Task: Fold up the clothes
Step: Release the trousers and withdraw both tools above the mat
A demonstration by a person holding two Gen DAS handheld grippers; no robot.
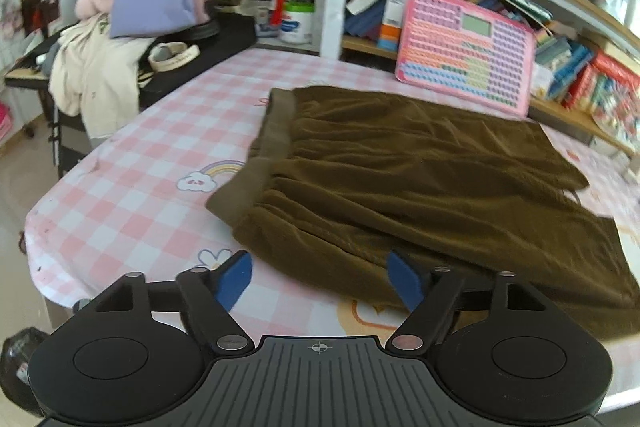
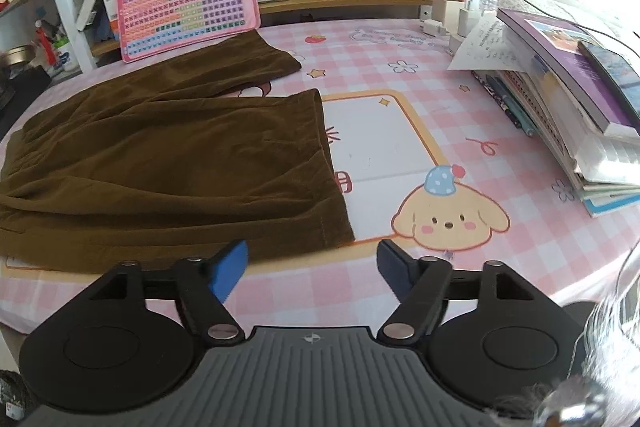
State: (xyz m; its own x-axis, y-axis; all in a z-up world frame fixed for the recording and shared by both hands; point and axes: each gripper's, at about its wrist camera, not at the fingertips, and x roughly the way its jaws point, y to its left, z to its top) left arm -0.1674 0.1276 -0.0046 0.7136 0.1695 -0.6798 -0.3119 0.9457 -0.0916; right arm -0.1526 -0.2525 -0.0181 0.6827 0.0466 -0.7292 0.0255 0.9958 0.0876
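Your brown shorts [image 1: 420, 187] lie spread flat on the desk [image 1: 132, 203], which carries a pink checked cover with cartoon prints. The elastic waistband [image 1: 276, 131] sits at the end toward the pile of cream clothing [image 1: 92, 75] beside the desk, and the two legs run away from it toward the stack of books [image 2: 572, 99]. Seen from the right wrist, the far leg [image 2: 240, 63] ends just in front of the pink keyboard toy [image 2: 188, 11] leaning against the shelf, and the near leg's hem [image 2: 328, 163] lies over the yellow-framed white panel printed on the cover, beside the printed puppy [image 2: 448, 219].

Your left gripper [image 1: 320, 281] is spread wide and grasps nothing; it hovers at the shorts' near edge, close to the waistband end, with the right blue pad [image 1: 404, 281] over the cloth and the left pad over bare cover.

Your right gripper [image 2: 312, 267] is also released and empty, hovering just off the near leg's hem corner, its left pad [image 2: 228, 271] at the cloth's edge.
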